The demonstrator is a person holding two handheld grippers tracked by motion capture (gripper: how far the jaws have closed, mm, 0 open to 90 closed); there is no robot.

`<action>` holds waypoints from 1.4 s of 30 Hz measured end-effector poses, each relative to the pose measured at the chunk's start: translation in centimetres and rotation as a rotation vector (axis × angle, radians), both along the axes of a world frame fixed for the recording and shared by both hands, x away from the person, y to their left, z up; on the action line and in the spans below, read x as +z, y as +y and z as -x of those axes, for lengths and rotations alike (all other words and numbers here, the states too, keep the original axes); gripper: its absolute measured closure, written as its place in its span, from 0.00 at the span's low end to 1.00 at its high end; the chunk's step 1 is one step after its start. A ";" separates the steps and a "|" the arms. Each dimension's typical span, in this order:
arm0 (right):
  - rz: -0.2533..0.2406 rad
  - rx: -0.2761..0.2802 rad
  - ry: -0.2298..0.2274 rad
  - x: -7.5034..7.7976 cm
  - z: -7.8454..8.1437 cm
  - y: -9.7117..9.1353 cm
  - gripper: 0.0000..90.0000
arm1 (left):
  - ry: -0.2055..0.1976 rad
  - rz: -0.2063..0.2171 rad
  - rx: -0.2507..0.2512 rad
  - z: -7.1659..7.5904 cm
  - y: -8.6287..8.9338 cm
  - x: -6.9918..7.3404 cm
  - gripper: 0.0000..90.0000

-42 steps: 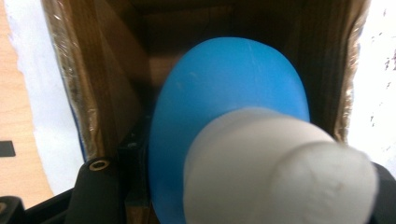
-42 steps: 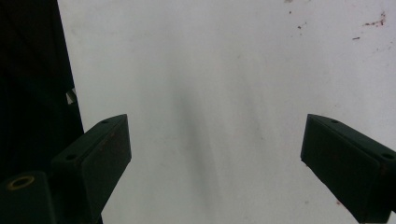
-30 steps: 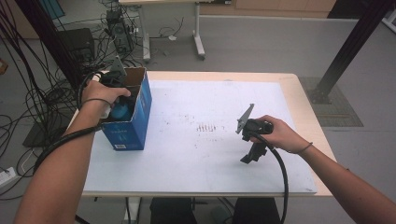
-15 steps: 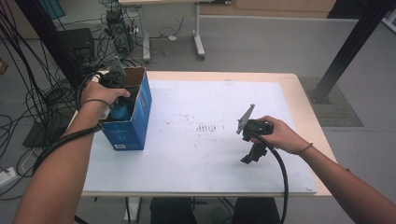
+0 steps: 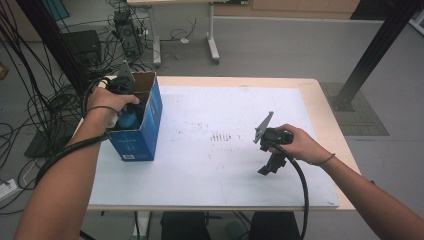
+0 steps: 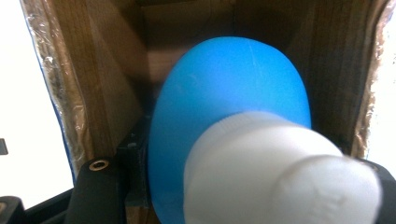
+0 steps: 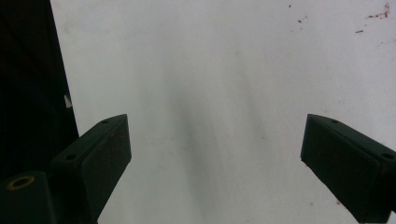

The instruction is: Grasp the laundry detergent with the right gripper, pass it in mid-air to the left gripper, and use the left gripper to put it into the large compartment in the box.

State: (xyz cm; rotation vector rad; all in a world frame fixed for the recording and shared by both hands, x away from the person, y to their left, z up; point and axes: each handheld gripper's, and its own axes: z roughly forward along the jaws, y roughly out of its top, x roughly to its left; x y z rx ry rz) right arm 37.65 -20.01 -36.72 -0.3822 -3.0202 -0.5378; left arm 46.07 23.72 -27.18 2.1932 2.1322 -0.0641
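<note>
**Blue Ball Held Inside the Box**

The counter (image 5: 200, 175) is the biggest thing here. It has a white top with some small dark marks near the middle. It lies under both hand-held grippers.

Next is the blue box (image 5: 142, 131). It is made of brown card inside and its top is open. It stands at the left end of the counter, well away from the right hand-held gripper (image 5: 265, 169). The left hand-held gripper (image 5: 122, 107) reaches down into it from above.

Then come the person's two arms. The left hand (image 5: 106, 102) is at the open top of the box. The right hand (image 5: 295, 142) is over the right part of the counter.

Inside the box is a blue ball-shaped thing (image 6: 229, 112) with a white end (image 6: 275, 172). In the left gripper view it sits right in front of the camera, between the jaws, with the brown box walls around it. The left hand-held gripper has closed on it and holds it.

The right hand-held gripper (image 7: 215, 158) points down at the bare white counter. Its two black jaws stand wide apart, and nothing is between them. A black cable (image 5: 302, 195) hangs from it toward the near edge of the counter.
</note>
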 end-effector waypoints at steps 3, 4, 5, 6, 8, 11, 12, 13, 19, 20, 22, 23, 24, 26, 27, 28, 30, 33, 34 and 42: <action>-0.002 0.000 -0.002 0.0 0.0 0.0 0.09 | -0.002 0.003 0.001 0.0 0.1 0.0 0.40; -0.002 0.000 -0.001 0.0 0.0 -0.1 0.09 | -0.001 0.005 0.002 0.0 0.1 0.0 0.40; -0.003 -0.001 -0.004 0.0 0.0 -0.1 0.09 | 0.000 0.007 0.003 0.0 0.2 0.0 0.40; -0.002 -0.001 -0.003 0.0 0.0 -0.1 0.09 | 0.000 0.007 0.005 0.0 0.2 0.0 0.40; -0.002 -0.003 -0.003 0.0 0.0 -0.2 0.09 | -0.001 0.008 0.007 0.0 0.2 0.0 0.40; -0.003 -0.002 -0.002 0.0 0.0 -0.2 0.09 | -0.001 0.007 0.006 0.0 0.2 0.0 0.40; -0.004 -0.002 -0.003 0.0 0.0 -0.2 0.09 | -0.002 0.007 0.009 0.0 0.2 0.0 0.40; -0.003 -0.003 -0.003 0.0 0.0 -0.2 0.09 | -0.002 0.007 0.007 -0.1 0.2 0.0 0.40; -0.001 -0.002 -0.004 0.0 0.0 -0.2 0.09 | -0.001 0.007 0.008 -0.1 0.2 0.0 0.40; -0.003 -0.001 -0.003 0.0 0.0 -0.2 0.09 | 0.000 0.008 0.007 -0.1 0.2 0.0 0.40; -0.002 -0.001 -0.002 0.0 0.0 -0.2 0.09 | 0.001 0.008 0.007 -0.1 0.2 0.0 0.40; -0.001 0.000 -0.003 0.0 0.0 -0.2 0.09 | 0.002 0.009 0.008 -0.1 0.2 0.0 0.40; -0.003 0.000 -0.004 0.0 0.0 -0.2 0.09 | 0.000 0.009 0.009 -0.1 0.2 0.0 0.40; -0.002 -0.001 -0.002 0.0 -0.1 -0.1 0.09 | 0.002 0.007 0.007 -0.1 0.2 0.0 0.40; -0.003 -0.001 -0.002 0.0 -0.1 -0.1 0.09 | 0.002 0.007 0.007 -0.1 0.2 0.0 0.40; -0.003 -0.001 -0.003 0.0 -0.1 -0.1 0.09 | 0.001 0.007 0.008 -0.1 0.2 0.0 0.40; -0.003 -0.001 -0.006 0.0 -0.1 -0.1 0.09 | 0.000 0.009 0.009 -0.1 0.2 -0.1 0.40; -0.001 -0.004 -0.006 0.0 -0.1 -0.1 0.09 | 0.003 0.010 0.010 -0.1 0.2 -0.1 0.40; -0.003 -0.004 -0.004 0.0 -0.1 -0.1 0.09 | 0.004 0.010 0.010 -0.1 0.3 -0.1 0.40; -0.003 -0.006 -0.009 0.1 -0.1 -0.2 0.09 | 0.008 0.010 0.008 -0.1 0.2 -0.1 0.40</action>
